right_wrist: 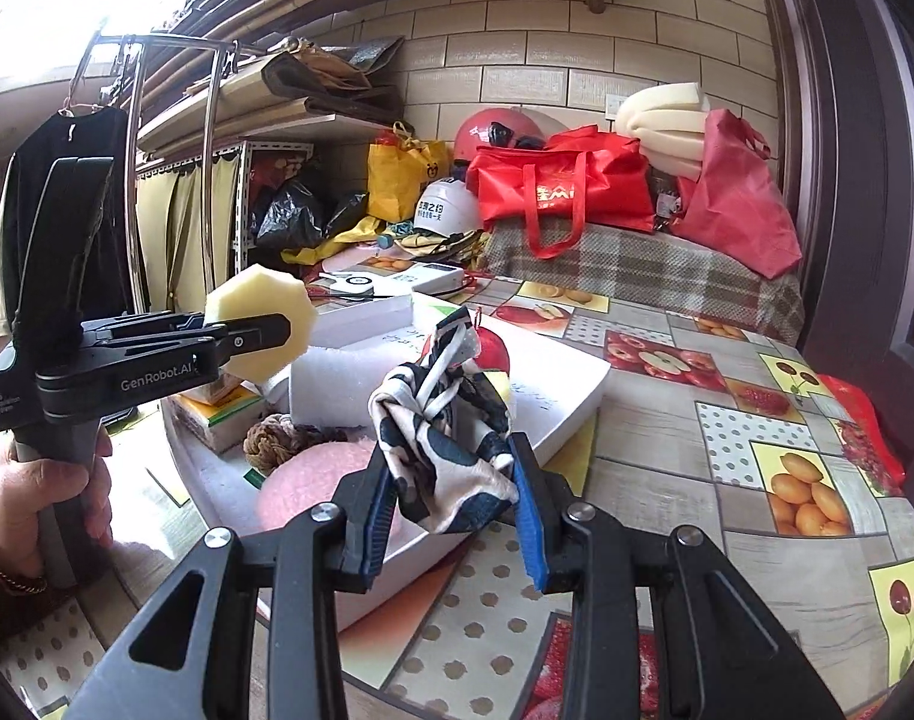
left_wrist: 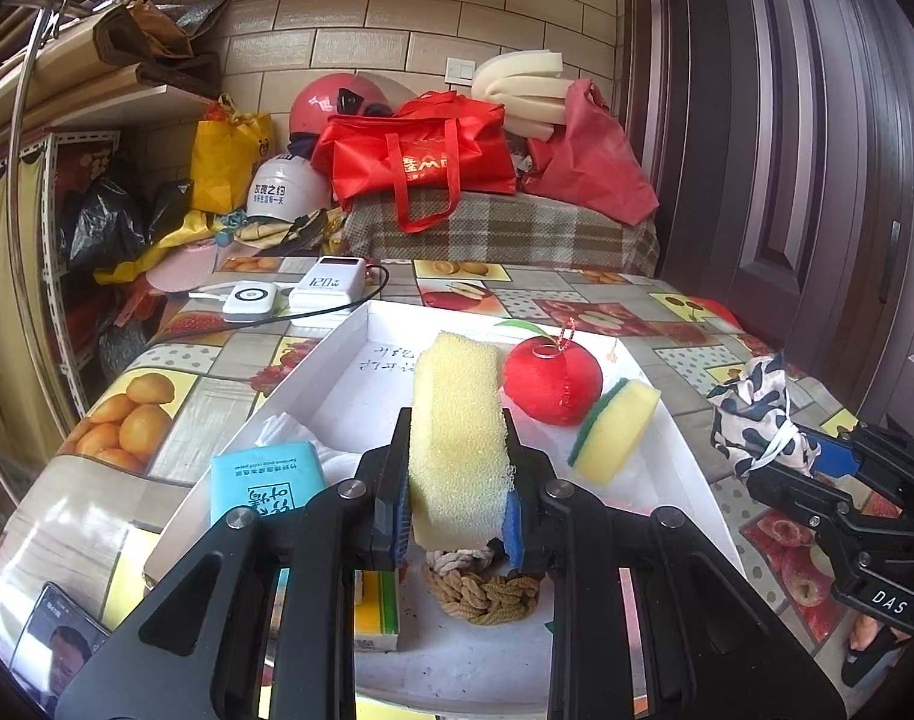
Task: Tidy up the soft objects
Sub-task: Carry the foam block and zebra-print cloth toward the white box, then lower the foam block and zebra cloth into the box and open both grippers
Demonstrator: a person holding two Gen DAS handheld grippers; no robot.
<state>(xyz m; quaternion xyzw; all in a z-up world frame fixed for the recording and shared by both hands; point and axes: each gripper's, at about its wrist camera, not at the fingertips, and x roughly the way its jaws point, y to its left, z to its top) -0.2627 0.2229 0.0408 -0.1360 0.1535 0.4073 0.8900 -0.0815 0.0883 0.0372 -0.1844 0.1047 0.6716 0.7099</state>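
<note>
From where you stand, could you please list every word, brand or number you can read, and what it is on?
"GenRobot.AI": side of the left claw, which is shut on the yellow sponge.
"DAS": body of the right claw, which is shut on the patterned cloth.
"120w": white power bank.
Chinese lettering on the white helmet, red bag, blue tissue pack and white tray: I cannot read it reliably.

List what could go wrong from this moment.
1. The yellow sponge stands tall between the left gripper pads and could tip onto the red apple toy when released.
2. The patterned cloth in the right gripper hangs loosely over the white tray edge and may slip outside.
</note>
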